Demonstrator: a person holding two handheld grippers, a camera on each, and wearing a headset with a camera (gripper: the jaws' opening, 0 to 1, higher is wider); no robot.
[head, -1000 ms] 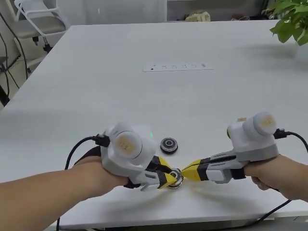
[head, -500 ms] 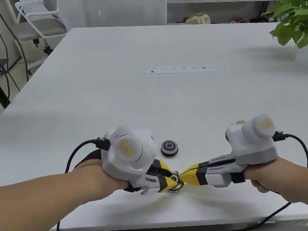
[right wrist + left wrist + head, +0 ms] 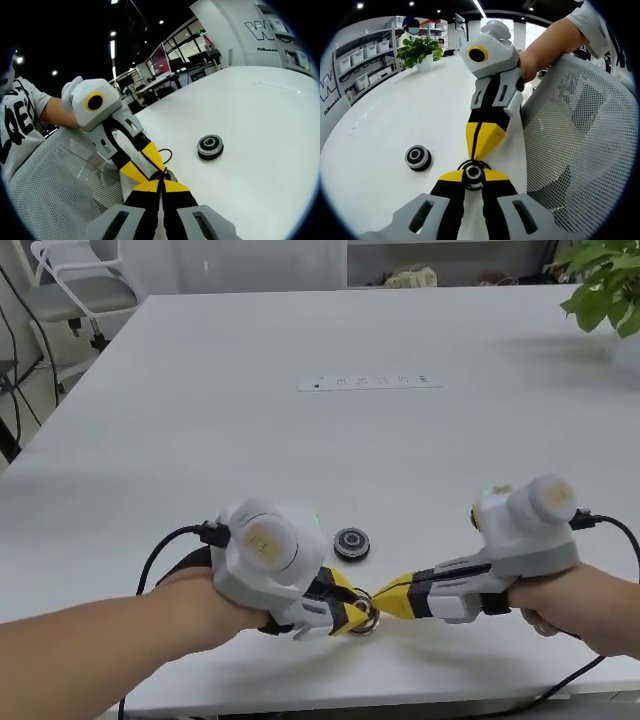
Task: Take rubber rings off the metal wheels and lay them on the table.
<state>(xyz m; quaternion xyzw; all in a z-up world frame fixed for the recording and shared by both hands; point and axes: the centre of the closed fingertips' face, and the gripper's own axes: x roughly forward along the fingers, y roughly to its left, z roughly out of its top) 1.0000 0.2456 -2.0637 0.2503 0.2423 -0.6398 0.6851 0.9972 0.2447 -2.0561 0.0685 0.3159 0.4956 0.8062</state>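
Head view, wheel (image 3: 367,615) clamped in left hand-held gripper (image 3: 354,616)

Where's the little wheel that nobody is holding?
In the head view the loose wheel lies on the table near its front edge, just beyond the left gripper.

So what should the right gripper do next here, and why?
Probably draw the right gripper back from the left gripper to peel the rubber ring off. Its fingers look shut on the ring's edge, while the left gripper clamps the metal wheel.
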